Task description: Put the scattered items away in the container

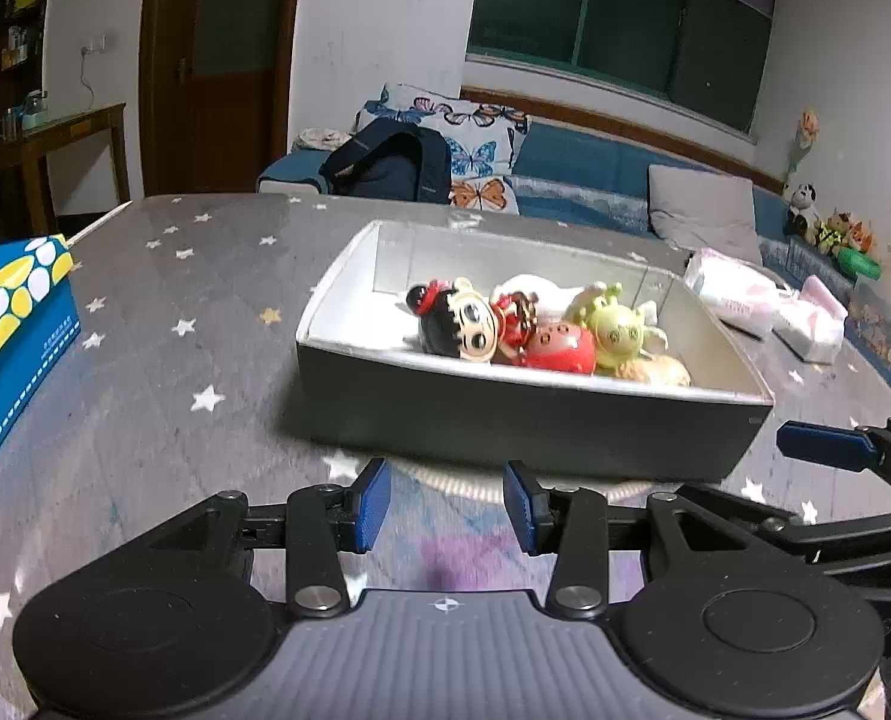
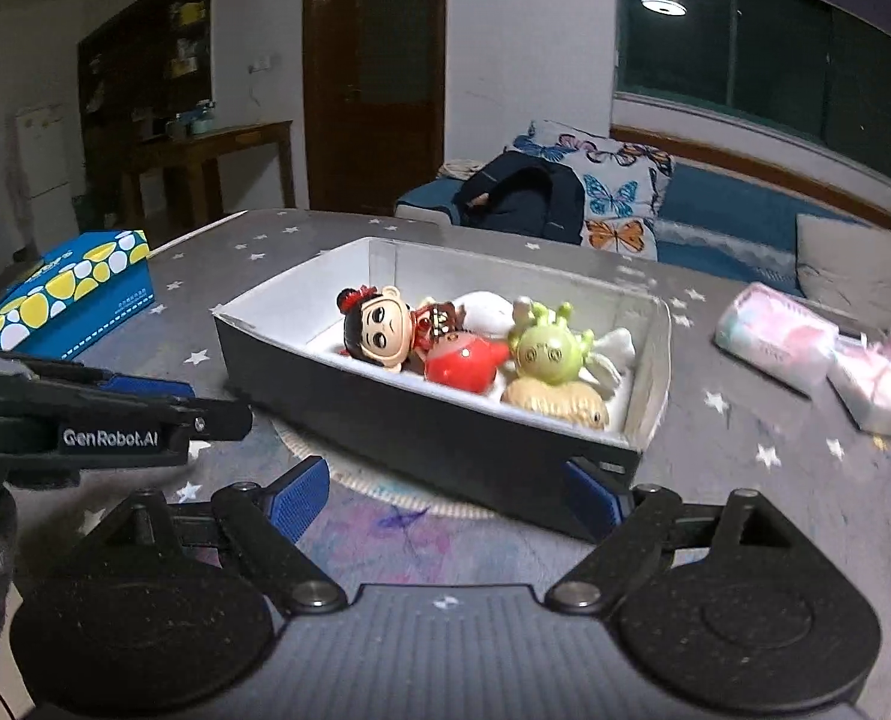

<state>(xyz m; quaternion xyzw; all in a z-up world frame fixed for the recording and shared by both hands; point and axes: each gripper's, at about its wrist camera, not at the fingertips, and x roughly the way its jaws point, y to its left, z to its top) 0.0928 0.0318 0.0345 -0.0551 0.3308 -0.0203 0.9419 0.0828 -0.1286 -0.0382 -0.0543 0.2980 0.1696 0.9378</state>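
Observation:
A dark box with white inside [image 1: 505, 426] [image 2: 421, 426] stands on the grey star-patterned table. In it lie several toys: a black-haired doll [image 1: 463, 327] [image 2: 379, 330], a red round toy [image 1: 562, 348] [image 2: 466, 363], a green spiky toy [image 1: 616, 327] [image 2: 550, 348], a tan toy [image 1: 658, 369] [image 2: 556, 399] and a white one behind. My left gripper [image 1: 448, 504] is open and empty, just in front of the box. My right gripper [image 2: 445, 498] is open and empty, its right finger near the box's front corner. Each gripper shows at the edge of the other's view.
A blue tissue box with yellow and white spots [image 1: 7, 336] [image 2: 67, 294] stands at the left. Pink and white tissue packs [image 1: 763, 306] [image 2: 817, 354] lie at the right. A round woven mat [image 2: 361, 480] lies under the box. A sofa with a backpack stands behind the table.

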